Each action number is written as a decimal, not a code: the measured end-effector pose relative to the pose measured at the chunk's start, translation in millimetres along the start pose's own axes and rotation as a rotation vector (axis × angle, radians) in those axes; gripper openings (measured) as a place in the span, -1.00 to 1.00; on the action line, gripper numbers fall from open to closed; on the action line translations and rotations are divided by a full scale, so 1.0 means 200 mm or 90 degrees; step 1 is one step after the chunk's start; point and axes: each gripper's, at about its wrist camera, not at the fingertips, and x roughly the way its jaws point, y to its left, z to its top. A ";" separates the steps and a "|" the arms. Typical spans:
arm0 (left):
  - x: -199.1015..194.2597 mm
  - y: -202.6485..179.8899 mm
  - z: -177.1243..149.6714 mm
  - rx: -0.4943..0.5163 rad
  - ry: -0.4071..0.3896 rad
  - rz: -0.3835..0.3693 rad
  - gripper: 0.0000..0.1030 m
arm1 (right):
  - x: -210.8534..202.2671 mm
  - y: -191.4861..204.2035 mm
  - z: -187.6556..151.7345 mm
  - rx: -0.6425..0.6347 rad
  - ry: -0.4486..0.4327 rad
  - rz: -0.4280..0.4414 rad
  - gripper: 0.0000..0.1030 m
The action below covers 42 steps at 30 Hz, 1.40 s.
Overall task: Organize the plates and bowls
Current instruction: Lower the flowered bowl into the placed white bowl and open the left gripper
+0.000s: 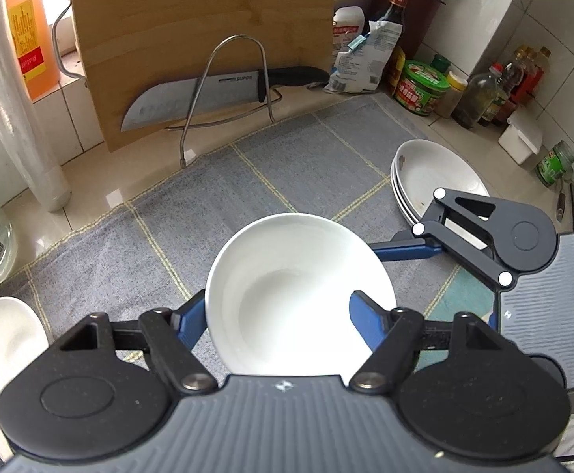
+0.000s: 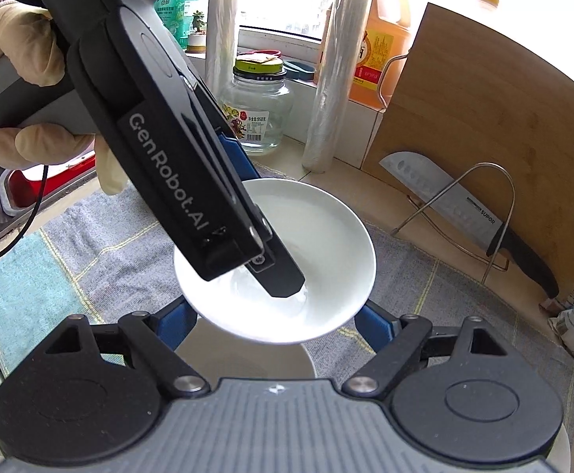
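A white bowl [image 1: 287,287] hangs tilted above the grey cloth mat [image 1: 215,197], held from two sides. My left gripper [image 1: 277,319] is shut on it, one blue finger outside the left wall and the other inside the bowl. In the right wrist view the left gripper [image 2: 283,283] comes in from the upper left, its tip in the bowl [image 2: 318,236]. My right gripper [image 2: 277,323] is shut on the same bowl, its blue fingers [image 2: 373,323] under the near rim. A stack of white plates [image 1: 432,173] lies on the mat at the right, and a second white bowl [image 1: 2,339] sits at the lower left.
A bamboo cutting board [image 1: 200,39] leans at the back with a knife [image 1: 208,94] in a wire rack. Sauce bottles and jars [image 1: 484,90] crowd the right corner. Cling-film rolls [image 2: 338,79], a glass jar [image 2: 259,106] and an oil jug [image 2: 381,39] line the window side.
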 end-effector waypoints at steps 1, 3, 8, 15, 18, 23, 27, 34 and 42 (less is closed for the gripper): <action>0.00 0.00 -0.01 -0.002 0.001 -0.003 0.44 | 0.00 0.00 -0.01 0.000 0.002 -0.001 0.74; 0.01 -0.01 -0.02 -0.003 0.002 -0.006 0.44 | 0.00 0.01 -0.03 0.002 0.007 -0.001 0.74; 0.04 -0.04 -0.06 -0.008 0.004 -0.015 0.44 | -0.01 0.03 -0.09 0.011 0.019 0.002 0.74; 0.06 -0.10 -0.11 -0.003 0.004 -0.021 0.48 | -0.04 0.07 -0.14 0.013 0.029 -0.005 0.74; 0.06 -0.12 -0.12 0.003 0.004 -0.018 0.48 | -0.05 0.07 -0.16 0.025 0.032 -0.001 0.74; 0.07 -0.14 -0.15 0.005 0.013 -0.017 0.48 | -0.07 0.08 -0.18 0.031 0.035 0.007 0.74; 0.09 -0.15 -0.17 0.006 0.019 -0.019 0.48 | -0.06 0.09 -0.20 0.034 0.041 0.010 0.74; 0.13 -0.16 -0.17 0.007 0.029 -0.025 0.48 | -0.05 0.08 -0.23 0.046 0.048 0.008 0.74; 0.17 -0.17 -0.17 0.015 0.042 -0.014 0.48 | -0.02 0.08 -0.26 0.058 0.046 0.012 0.74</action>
